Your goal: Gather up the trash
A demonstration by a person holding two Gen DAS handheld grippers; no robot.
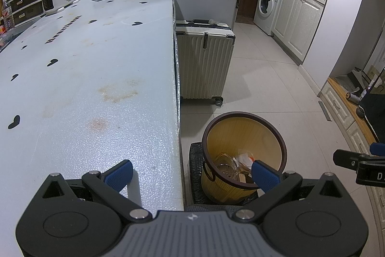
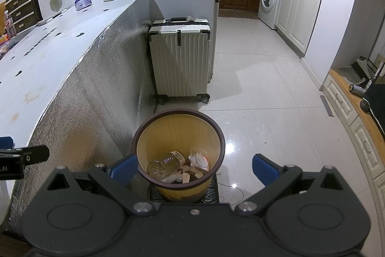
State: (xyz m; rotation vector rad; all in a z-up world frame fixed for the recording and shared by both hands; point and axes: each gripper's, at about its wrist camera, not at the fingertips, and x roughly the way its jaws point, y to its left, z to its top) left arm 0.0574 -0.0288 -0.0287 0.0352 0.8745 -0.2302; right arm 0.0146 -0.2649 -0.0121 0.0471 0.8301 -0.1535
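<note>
Both grippers empty, jaws spread wide: left gripper (image 1: 192,172) at table (image 1: 96,64) edge, right gripper (image 2: 193,166) above yellow bin (image 2: 179,134) holding bottle (image 2: 166,163), possibly paper scraps.

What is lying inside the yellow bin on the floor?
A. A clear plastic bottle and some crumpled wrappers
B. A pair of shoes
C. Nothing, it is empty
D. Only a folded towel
A: the right wrist view looks down into the bin, where a clear bottle lies on its side beside crumpled wrappers.
</note>
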